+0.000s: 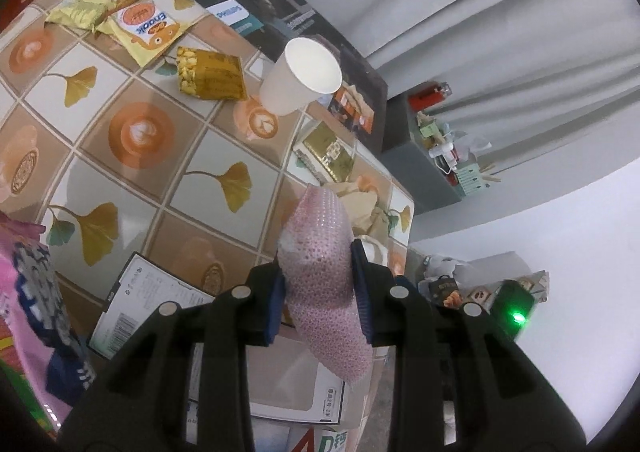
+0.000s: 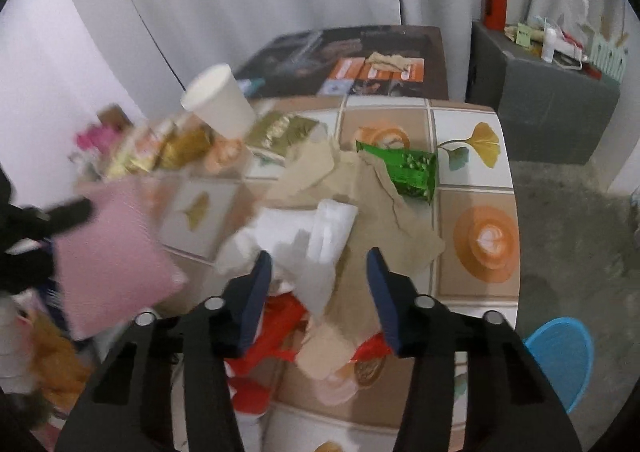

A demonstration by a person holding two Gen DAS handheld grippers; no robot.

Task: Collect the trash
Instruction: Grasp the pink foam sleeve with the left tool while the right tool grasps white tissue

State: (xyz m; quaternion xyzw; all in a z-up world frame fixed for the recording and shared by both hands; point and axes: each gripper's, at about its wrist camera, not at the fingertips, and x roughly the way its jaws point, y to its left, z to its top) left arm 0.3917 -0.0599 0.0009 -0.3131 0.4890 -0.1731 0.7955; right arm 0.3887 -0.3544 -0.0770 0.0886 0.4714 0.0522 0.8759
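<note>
My left gripper is shut on a pink bubble-wrap pouch, held up above the tiled tablecloth. In the right wrist view the same pouch hangs blurred at the left. My right gripper is open over a heap of trash, its pads either side of crumpled white tissue without pressing on it. Brown paper, a green wrapper and a red wrapper lie in the heap. A paper cup stands upright, with gold wrappers and a yellow snack packet nearby.
A dark printed box sits behind the table's far edge. A grey cabinet with a red bottle and clutter stands at the back right. A blue stool is on the floor by the table's right edge. A white carton lies close by.
</note>
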